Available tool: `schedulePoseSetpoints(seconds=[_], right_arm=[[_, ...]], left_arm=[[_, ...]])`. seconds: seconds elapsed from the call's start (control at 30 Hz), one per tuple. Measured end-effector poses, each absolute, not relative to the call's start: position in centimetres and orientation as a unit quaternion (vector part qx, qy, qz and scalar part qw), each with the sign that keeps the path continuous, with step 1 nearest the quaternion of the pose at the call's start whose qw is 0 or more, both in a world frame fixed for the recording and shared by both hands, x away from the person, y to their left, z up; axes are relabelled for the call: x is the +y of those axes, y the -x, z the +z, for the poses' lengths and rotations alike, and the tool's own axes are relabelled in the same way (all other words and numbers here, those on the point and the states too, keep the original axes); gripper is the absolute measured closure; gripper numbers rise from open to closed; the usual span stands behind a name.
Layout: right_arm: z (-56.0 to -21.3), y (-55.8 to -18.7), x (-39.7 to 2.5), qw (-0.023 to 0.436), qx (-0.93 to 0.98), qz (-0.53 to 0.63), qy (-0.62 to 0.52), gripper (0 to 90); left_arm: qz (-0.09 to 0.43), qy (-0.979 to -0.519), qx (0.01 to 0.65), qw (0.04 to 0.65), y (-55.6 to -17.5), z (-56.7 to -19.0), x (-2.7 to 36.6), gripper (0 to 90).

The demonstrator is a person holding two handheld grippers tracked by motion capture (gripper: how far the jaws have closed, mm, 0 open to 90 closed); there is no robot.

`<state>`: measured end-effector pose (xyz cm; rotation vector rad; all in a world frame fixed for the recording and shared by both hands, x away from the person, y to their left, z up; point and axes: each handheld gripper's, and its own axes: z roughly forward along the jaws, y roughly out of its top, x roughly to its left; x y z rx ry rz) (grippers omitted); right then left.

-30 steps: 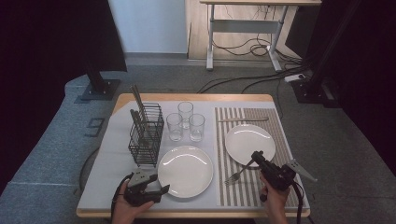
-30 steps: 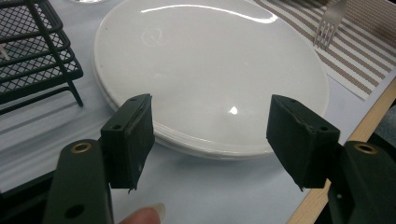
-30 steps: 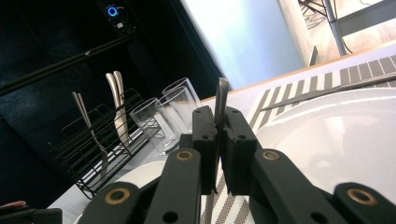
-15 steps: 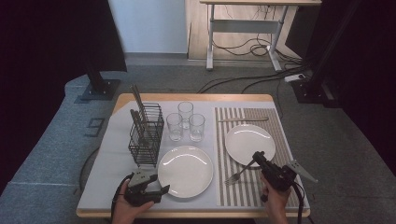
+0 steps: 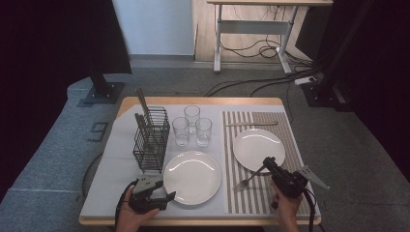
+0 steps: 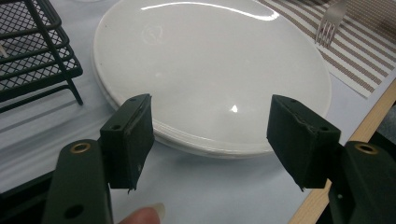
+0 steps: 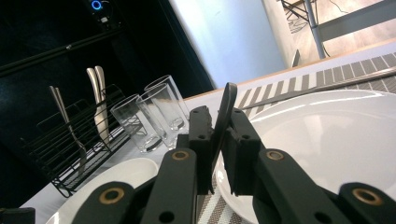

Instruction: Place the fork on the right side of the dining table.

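Gripping a fork (image 5: 247, 179) by its handle, the right tool (image 5: 269, 164) sits clamped over the striped placemat (image 5: 241, 145), beside the small plate (image 5: 256, 145). The left tool (image 6: 210, 140) rests wide open, holding nothing, before the large plate (image 6: 210, 70).

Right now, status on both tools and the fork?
Right tool shut on fork handle, tines on striped mat. Left tool open at near plate rim. Nothing in the way.
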<state>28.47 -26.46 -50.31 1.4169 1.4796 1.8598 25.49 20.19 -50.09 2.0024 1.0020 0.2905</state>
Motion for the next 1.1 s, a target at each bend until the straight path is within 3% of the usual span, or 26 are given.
schedulePoseSetpoints(seconds=[1.1], right_arm=[[-52.3,-27.2,-28.3,0.195,0.517,0.643,-0.530,78.5]], left_arm=[[0.114,-0.804,0.399,0.426,-25.5,-50.2,20.0,31.8]])
